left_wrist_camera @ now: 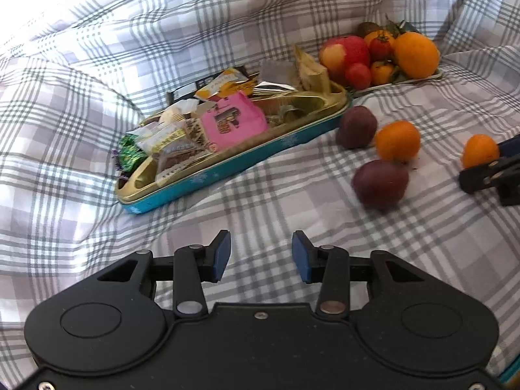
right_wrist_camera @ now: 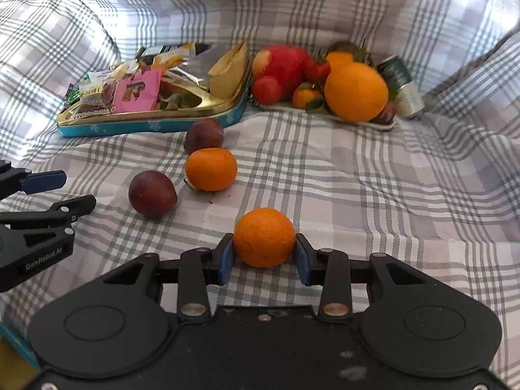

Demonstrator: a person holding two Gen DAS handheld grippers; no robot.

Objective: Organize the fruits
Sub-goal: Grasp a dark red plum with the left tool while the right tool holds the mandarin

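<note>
between the blue pads of the right gripper [right_wrist_camera: 264,258] sits a small mandarin [right_wrist_camera: 264,237], pinched from both sides just above the checked bed sheet [right_wrist_camera: 373,195]. the step in hand looks like carrying this fruit to the white fruit plate [right_wrist_camera: 386,126] at the back. to do it well, the grip should stay gentle so the soft skin is not crushed, the lift should clear the sheet's folds, and the release should come low in a free spot beside the big orange [right_wrist_camera: 356,92] so nothing rolls off the pile. further out lie a dark plum [right_wrist_camera: 152,193], a second mandarin [right_wrist_camera: 211,169] and another plum [right_wrist_camera: 204,135], then the snack tin [right_wrist_camera: 152,126].

the left gripper [left_wrist_camera: 261,256] hangs spread over bare sheet, holding nothing. its view shows a plum blurred, as if rolling. only the right view shows the can [right_wrist_camera: 401,81] lying beside the plate, and a small dark fruit tucked under the big orange; the left view alone shows the tin's near end.
</note>
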